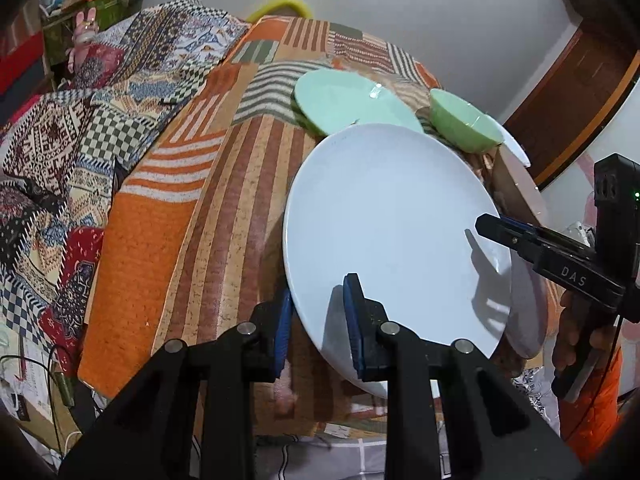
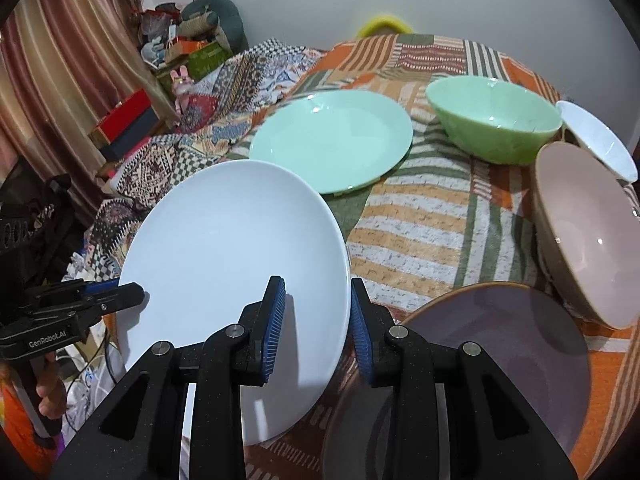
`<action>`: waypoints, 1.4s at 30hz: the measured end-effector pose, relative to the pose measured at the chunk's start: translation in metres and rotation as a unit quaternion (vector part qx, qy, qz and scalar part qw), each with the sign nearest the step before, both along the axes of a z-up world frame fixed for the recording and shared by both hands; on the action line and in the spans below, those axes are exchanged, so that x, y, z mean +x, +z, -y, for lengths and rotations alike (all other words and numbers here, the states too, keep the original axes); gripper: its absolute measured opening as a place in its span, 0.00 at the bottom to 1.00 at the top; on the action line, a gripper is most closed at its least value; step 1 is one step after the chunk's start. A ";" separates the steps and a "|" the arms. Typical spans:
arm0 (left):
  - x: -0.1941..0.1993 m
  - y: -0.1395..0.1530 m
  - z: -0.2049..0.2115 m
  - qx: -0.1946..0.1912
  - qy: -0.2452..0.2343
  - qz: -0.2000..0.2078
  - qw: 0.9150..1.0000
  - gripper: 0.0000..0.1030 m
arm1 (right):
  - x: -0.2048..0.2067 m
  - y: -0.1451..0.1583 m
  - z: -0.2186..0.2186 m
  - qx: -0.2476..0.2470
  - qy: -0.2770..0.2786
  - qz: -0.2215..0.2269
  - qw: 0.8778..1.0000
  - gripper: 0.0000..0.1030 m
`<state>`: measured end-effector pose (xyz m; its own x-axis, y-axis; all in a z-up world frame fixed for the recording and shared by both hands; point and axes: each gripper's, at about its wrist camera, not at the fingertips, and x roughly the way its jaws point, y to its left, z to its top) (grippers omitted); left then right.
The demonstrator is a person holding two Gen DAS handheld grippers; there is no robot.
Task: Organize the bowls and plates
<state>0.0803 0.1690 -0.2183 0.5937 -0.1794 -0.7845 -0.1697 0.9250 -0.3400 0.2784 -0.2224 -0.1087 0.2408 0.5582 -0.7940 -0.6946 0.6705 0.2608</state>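
A large white plate is held tilted above the bed between both grippers. My left gripper is shut on its near rim, one blue pad on each face. My right gripper is shut on the opposite rim; it also shows in the left wrist view. The left gripper shows at the plate's left edge in the right wrist view. A mint plate, a green bowl, a pink bowl, a small white bowl and a mauve plate lie on the bedspread.
The patchwork orange bedspread covers the bed. Boxes and clutter stand by the curtain at the left. A wooden door is at the right. Cables lie on the floor at the bed's left.
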 end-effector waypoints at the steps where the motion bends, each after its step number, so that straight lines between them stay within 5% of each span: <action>1: 0.000 0.003 0.001 0.001 -0.001 0.002 1.000 0.24 | -0.001 0.003 0.002 0.002 -0.002 0.002 1.000 0.28; 21: -0.003 0.062 0.062 0.024 -0.041 0.060 0.997 0.24 | -0.010 0.031 0.069 0.028 -0.051 0.024 0.998 0.28; 42: 0.022 0.048 0.154 0.031 -0.135 0.020 0.990 0.24 | -0.016 0.017 0.163 0.022 -0.142 -0.002 0.990 0.28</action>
<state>0.1025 0.0149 -0.1705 0.5612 -0.2878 -0.7760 0.0989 0.9542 -0.2823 0.2627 -0.3850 -0.0921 0.3909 0.5019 -0.7715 -0.4780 0.8270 0.2958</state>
